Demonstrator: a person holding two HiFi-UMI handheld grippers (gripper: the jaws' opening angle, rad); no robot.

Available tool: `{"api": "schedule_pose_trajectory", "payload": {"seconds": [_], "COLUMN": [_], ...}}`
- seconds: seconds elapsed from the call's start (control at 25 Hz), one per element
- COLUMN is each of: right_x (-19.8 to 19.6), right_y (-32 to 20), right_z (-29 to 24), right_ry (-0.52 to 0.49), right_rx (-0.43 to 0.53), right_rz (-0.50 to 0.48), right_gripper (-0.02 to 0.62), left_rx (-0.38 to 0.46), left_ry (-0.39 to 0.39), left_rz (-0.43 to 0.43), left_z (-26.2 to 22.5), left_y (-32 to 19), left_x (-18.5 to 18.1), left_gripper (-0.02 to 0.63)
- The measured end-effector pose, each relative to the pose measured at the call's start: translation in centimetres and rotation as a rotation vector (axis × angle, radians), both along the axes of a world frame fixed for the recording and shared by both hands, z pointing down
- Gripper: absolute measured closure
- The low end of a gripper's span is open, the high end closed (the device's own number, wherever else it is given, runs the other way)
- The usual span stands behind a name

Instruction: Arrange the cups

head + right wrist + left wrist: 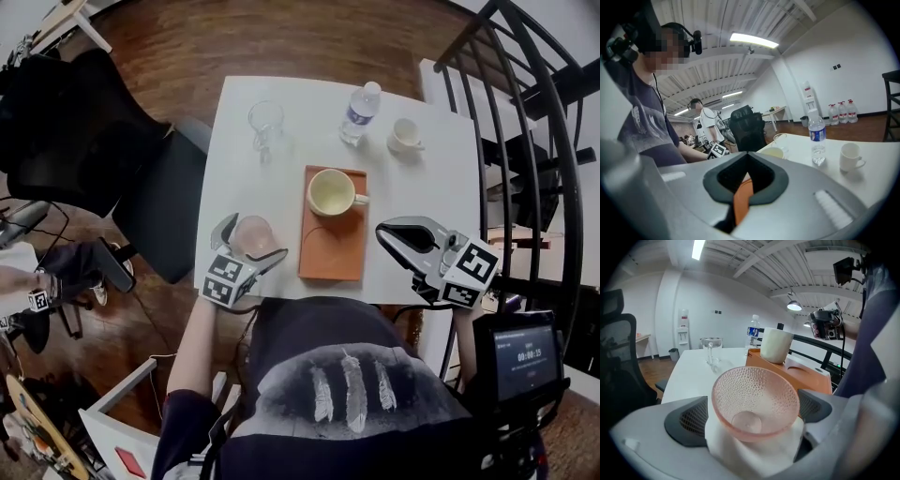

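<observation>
The pink, bowl-shaped cup of dimpled glass [253,230] [754,401] sits between the jaws of your left gripper [249,242]. It is over the near left part of the white bench [281,187], just left of the flat orange tray [333,248] [806,373]. Its mouth tips back toward the gripper's camera, so you look down to its smooth round base. The dark pads press on its two sides, and I cannot tell whether its foot rests on the bench. Your bare left forearm reaches in from the near edge, with the gripper pointing away and downward. Your right gripper [384,232] [749,157] hangs at the near right, just beside the tray. Its tip points left, its jaws are together and there is nothing between them. A cream ceramic mug [330,192] [776,345] stands on the far end of the tray with its handle to the right. Along the far side of the bench stand three things, left to right. They are a clear glass cup [265,119] [711,348], a clear plastic water bottle [359,112] [816,138] and a small white cup [405,136] [851,157]. The bottle's blue label is too small to read. Each gripper's cube carries black-and-white square markers.
</observation>
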State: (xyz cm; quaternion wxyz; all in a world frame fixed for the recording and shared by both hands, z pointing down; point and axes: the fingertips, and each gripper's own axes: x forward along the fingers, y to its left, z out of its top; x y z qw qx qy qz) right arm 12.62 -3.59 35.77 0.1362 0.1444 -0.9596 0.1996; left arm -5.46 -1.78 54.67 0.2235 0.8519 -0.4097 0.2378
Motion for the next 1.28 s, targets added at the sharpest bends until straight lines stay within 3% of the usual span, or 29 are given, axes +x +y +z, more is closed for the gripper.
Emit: {"api": "schedule_pose_trajectory", "payload": {"seconds": [0.32,0.48,0.96,1.28], "right_x": [-0.1,-0.2,0.1,0.5], "right_y": [-0.3,-0.5,-0.9,-0.8], "right_z": [-0.1,-0.1,0.3,-0.3], "right_ry": [-0.013,-0.007,-0.014,-0.019], "right_rx": [0.001,-0.004,0.001,-0.002], "right_rz": [0.024,0.031,0.05,0.045], "right_gripper": [0.591,0.591,0.591,0.591], "left_rx": [0.028,0.063,0.044,0.021], "left_ry": [-0.046,-0.109,-0.127,-0.038], "left_rz": [-0.02,-0.038,0.001,-0.052], "left_z": [1.2,1.3,1.6,-0.9], "left_y": [-0.8,-1.2,-1.4,-2.4], "left_x": [-0.3,-1.1,-1.2,-1.9], "left_gripper": [0.058,0.215,0.222,0.222]}}
